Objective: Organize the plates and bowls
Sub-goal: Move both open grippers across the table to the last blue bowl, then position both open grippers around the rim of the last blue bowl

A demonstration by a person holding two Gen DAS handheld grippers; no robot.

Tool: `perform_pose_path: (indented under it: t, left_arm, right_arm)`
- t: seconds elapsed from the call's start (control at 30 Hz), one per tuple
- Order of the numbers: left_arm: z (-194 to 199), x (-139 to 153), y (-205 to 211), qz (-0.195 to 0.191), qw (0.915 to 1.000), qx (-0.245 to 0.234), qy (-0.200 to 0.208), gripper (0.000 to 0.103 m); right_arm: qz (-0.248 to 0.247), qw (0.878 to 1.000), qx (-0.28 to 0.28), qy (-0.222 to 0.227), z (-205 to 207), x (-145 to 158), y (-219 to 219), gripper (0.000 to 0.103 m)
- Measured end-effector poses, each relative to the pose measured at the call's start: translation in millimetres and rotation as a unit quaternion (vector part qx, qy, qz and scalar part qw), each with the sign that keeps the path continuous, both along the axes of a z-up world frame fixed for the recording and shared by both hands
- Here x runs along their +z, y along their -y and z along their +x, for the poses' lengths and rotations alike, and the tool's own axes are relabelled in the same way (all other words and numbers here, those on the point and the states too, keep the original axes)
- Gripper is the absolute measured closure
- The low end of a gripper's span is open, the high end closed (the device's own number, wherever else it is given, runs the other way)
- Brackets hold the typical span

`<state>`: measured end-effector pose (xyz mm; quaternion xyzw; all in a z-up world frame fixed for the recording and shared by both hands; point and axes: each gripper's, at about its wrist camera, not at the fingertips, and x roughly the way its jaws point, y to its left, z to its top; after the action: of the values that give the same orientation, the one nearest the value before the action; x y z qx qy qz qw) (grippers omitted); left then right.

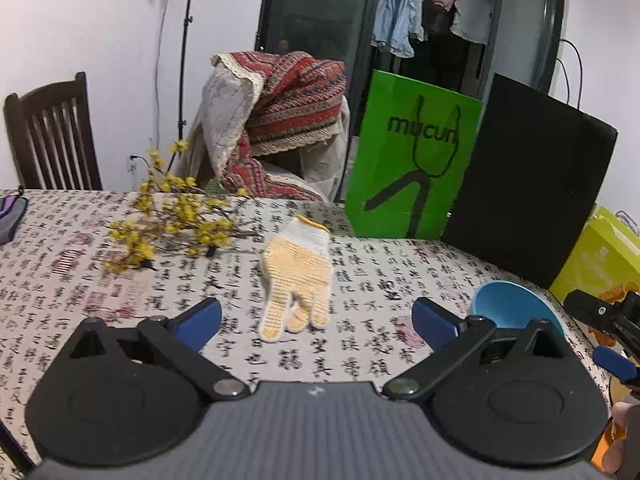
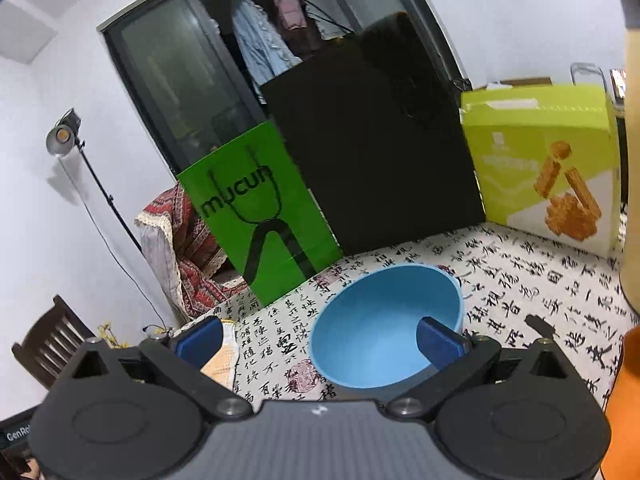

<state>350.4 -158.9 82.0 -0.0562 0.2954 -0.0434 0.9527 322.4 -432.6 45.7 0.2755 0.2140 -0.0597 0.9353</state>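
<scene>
While both grippers hang low over the table (image 1: 400,256), all eyes go to the bowl (image 2: 380,332), the landmark from here on. Nearest to it is the right gripper (image 2: 320,338), fingers spread wide, holding nothing: the right fingertip (image 2: 440,340) sits over the bowl's inside, by its near right wall, while the left one is out past the bowl's left rim. Whether that pad touches the wall, I cannot tell. Left of the bowl hovers the left gripper (image 1: 316,318), also wide open and empty, aimed at a knit glove (image 1: 298,278) lying flat on the cloth. The bowl (image 1: 516,308) sits upright at that gripper's right, apart from the glove.

Further left of the bowl, beyond the glove, lies a sprig of yellow flowers (image 1: 176,220). Behind the bowl stand a green bag (image 2: 260,208), a black panel (image 2: 380,152) and a yellow-green box (image 2: 544,164), all close together.

The risk, as I judge it: closing with one finger inside and one far outside would likely shove the light bowl sideways or tip it before the pinch lands. A push too far could knock it into the bag. No plates in sight.
</scene>
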Motion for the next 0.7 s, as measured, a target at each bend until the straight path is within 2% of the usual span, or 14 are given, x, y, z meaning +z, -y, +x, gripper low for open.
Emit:
perform_pose_path:
  t: [0.13,0.37,0.5,0.7]
  left_arm:
    - [7.9,-8.3,13.0,-0.014,0.9995,-0.019,-0.019,0.0]
    - [15.1,-15.5,37.8,-0.009,0.9992,-0.031,-0.023,0.0]
    - [19.3,-18.2,51.2,-0.003,0.9992,-0.033,-0.022,0.0]
    - [27.4,-24.3,69.2,-0.003,0.9989,-0.033,-0.033,0.0]
  right_arm:
    - [0.017,1.0,-0.011,0.009,0.3,-6.9,15.0,0.0]
    - [0.025,0.998,-0.051,0.014,3.8,-19.5,33.5,0.0]
    - [0.053,0.997,-0.061,0.013,7.2,-29.0,47.8,0.0]
    - [0.061,0.995,-0.08,0.003,12.6,-39.4,55.4,0.0]
